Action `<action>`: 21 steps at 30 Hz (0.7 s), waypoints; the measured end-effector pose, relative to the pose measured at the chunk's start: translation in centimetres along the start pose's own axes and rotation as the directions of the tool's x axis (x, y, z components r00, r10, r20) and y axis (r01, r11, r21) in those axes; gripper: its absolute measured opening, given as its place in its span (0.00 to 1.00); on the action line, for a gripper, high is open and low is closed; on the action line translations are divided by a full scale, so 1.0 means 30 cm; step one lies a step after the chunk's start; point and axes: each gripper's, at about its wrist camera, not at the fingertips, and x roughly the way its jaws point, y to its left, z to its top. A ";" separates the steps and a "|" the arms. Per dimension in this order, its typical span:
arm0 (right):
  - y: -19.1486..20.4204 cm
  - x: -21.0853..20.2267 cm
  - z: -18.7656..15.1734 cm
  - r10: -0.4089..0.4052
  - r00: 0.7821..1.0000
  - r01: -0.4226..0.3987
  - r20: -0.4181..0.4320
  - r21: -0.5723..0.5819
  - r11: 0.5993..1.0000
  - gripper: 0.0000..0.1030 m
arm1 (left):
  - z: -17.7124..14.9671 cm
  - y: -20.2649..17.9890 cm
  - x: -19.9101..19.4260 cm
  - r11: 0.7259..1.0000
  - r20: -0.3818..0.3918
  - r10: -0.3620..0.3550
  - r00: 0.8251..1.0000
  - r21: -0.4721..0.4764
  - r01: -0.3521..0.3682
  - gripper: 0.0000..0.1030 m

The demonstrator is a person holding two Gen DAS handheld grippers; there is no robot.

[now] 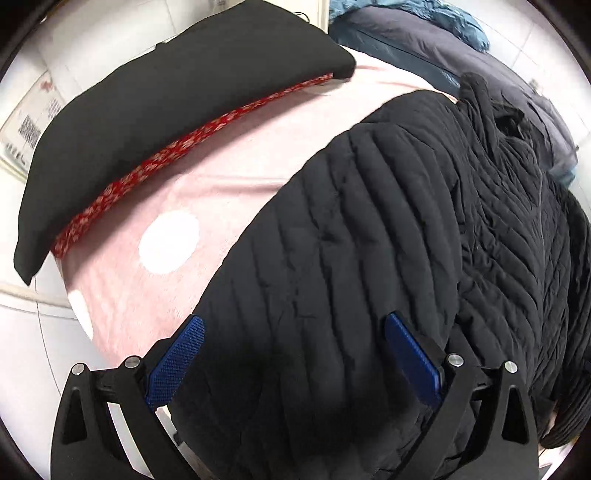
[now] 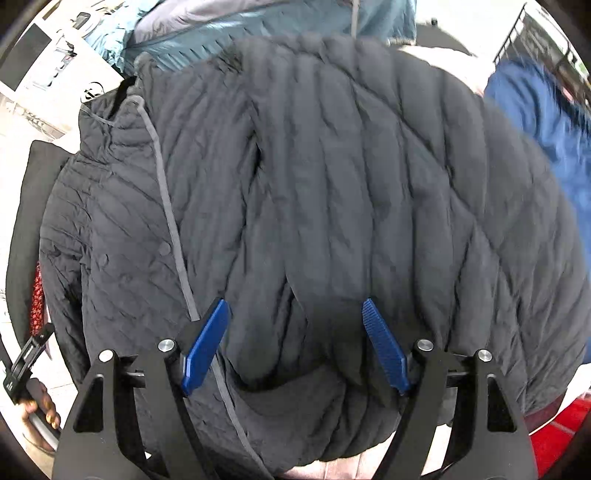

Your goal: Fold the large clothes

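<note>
Black quilted jacket (image 1: 388,258): spread across pink sheet (image 1: 229,177) of worktop, reaching its near edge. Left tool (image 1: 295,354): jaws wide apart, empty, above jacket hem. Right tool (image 2: 295,343): jaws apart, empty, over jacket

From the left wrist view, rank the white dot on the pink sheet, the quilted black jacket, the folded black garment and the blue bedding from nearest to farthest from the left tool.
1. Quilted black jacket, directly under the open left tool.
2. White dot on the pink sheet, ahead and left.
3. Folded black garment, beyond the dot, upper left.
4. Blue bedding, far top right.
</note>
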 end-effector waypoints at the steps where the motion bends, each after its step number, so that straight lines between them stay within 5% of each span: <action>1: 0.019 -0.016 0.013 -0.004 1.000 0.004 0.013 -0.017 1.000 0.73 | 0.000 0.005 -0.006 1.000 0.007 0.005 1.000 0.007 -0.005 0.94; 6: 0.089 -0.147 0.053 -0.061 0.985 0.088 0.163 -0.163 0.983 0.73 | -0.005 0.021 -0.008 0.996 0.011 0.017 1.000 0.082 -0.018 0.94; 10: -0.032 -0.228 0.073 -0.161 0.955 0.201 0.249 -0.143 0.969 0.78 | -0.034 0.050 -0.039 0.996 0.005 -0.055 0.998 0.066 0.054 0.94; 15: -0.327 -0.261 0.044 -0.235 0.951 0.225 0.202 0.070 0.972 0.78 | -0.103 0.084 -0.043 0.997 -0.015 -0.070 0.997 0.020 0.070 0.94; 19: -0.455 -0.196 -0.022 -0.132 0.987 0.118 0.088 0.141 0.983 0.77 | -0.142 0.101 0.011 0.997 -0.086 -0.064 0.994 -0.041 0.060 0.94; 20: -0.448 -0.191 -0.036 -0.134 0.987 0.122 0.092 0.127 0.984 0.72 | -0.144 0.104 0.024 0.996 -0.094 -0.072 0.993 -0.062 0.067 0.94; 21: -0.429 -0.187 -0.046 -0.152 0.984 0.142 0.094 0.101 0.985 0.55 | -0.143 0.101 0.035 0.995 -0.102 -0.077 0.992 -0.079 0.069 0.94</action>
